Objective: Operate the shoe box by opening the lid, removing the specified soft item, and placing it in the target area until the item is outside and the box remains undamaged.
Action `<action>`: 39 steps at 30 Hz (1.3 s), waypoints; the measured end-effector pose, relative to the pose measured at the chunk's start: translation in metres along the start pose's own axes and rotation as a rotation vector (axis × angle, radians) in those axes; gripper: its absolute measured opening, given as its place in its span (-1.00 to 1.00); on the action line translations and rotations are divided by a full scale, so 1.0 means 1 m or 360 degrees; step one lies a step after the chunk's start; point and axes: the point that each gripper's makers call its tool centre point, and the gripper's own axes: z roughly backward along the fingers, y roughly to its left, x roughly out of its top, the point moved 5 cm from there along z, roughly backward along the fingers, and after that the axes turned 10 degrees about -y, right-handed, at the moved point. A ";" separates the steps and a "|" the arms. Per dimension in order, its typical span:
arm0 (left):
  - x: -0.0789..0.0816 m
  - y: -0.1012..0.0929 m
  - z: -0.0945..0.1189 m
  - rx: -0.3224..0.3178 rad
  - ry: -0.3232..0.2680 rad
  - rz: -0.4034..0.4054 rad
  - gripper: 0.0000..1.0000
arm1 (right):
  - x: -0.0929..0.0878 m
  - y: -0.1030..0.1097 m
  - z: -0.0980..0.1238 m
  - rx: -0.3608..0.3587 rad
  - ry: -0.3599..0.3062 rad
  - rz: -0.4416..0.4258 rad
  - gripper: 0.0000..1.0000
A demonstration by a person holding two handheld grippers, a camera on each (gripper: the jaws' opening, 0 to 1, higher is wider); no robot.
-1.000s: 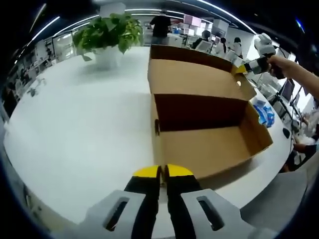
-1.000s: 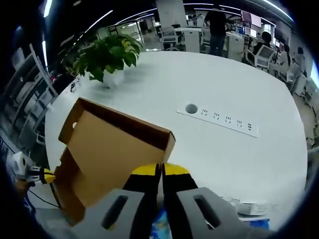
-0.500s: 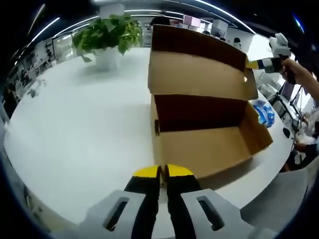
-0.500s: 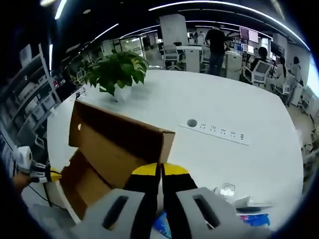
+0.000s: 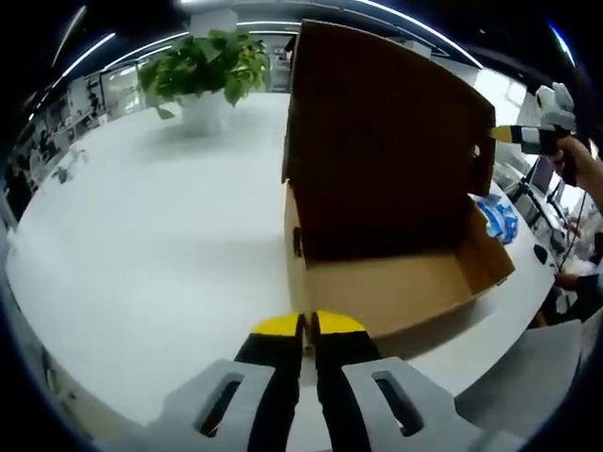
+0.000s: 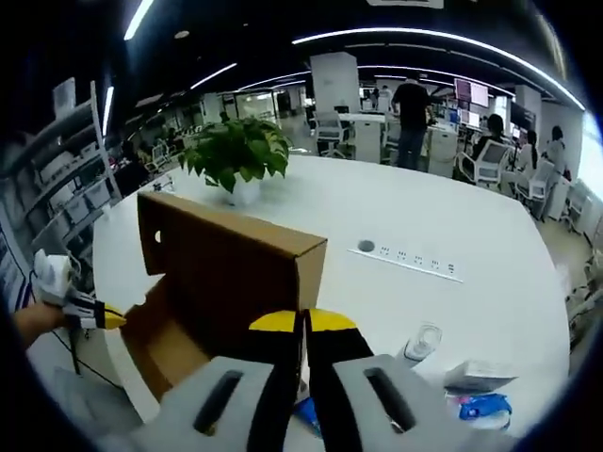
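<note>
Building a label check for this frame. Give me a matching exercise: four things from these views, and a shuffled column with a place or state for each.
Things:
1. lid
2. plant
3. blue pack
4. left tool

Places or states:
A. shut, at the box's near wall
B. raised upright over the box
C. in a white pot, far across the table
D. lying on the table beside the box's right end

Pairs: 1-B, 2-C, 3-D, 4-A
</note>
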 end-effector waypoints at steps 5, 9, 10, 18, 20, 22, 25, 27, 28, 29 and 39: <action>0.000 0.002 0.001 -0.0019 -0.0028 0.0053 -0.97 | -0.007 0.008 0.014 -0.0023 -0.0074 0.0048 -0.99; -0.001 0.001 0.001 -0.0027 -0.0042 0.0033 -0.97 | -0.015 0.015 0.025 0.0005 -0.0140 0.0032 -0.97; -0.001 0.001 0.001 -0.0026 -0.0040 0.0034 -0.97 | -0.018 0.015 0.027 -0.0008 -0.0144 0.0025 -0.97; -0.002 0.001 0.001 -0.0039 -0.0061 0.0028 -0.96 | -0.032 0.026 0.040 -0.0016 -0.0217 -0.0003 -0.95; -0.002 0.000 0.001 -0.0043 -0.0075 0.0010 -0.95 | -0.036 0.029 0.044 -0.0014 -0.0226 0.0011 -0.95; -0.002 0.000 0.001 -0.0045 -0.0087 -0.0016 -0.95 | -0.039 0.030 0.045 -0.0011 -0.0227 0.0022 -0.94; 0.002 0.000 0.004 -0.0037 -0.0117 -0.0049 -0.92 | -0.045 0.034 0.050 0.0003 -0.0228 0.0043 -0.93; 0.004 0.000 0.006 -0.0036 -0.0139 -0.0049 -0.82 | -0.050 0.036 0.052 0.0015 -0.0219 0.0082 -0.92; 0.005 0.000 0.007 -0.0039 -0.0147 -0.0045 -0.78 | -0.051 0.036 0.052 0.0018 -0.0218 0.0088 -0.91; 0.007 0.000 0.008 -0.0040 -0.0158 -0.0047 -0.74 | -0.054 0.038 0.053 0.0026 -0.0217 0.0106 -0.91; 0.029 -0.009 0.020 -0.0107 -0.0302 -0.0135 -0.47 | -0.075 0.047 0.061 0.0060 -0.0187 0.0288 -0.87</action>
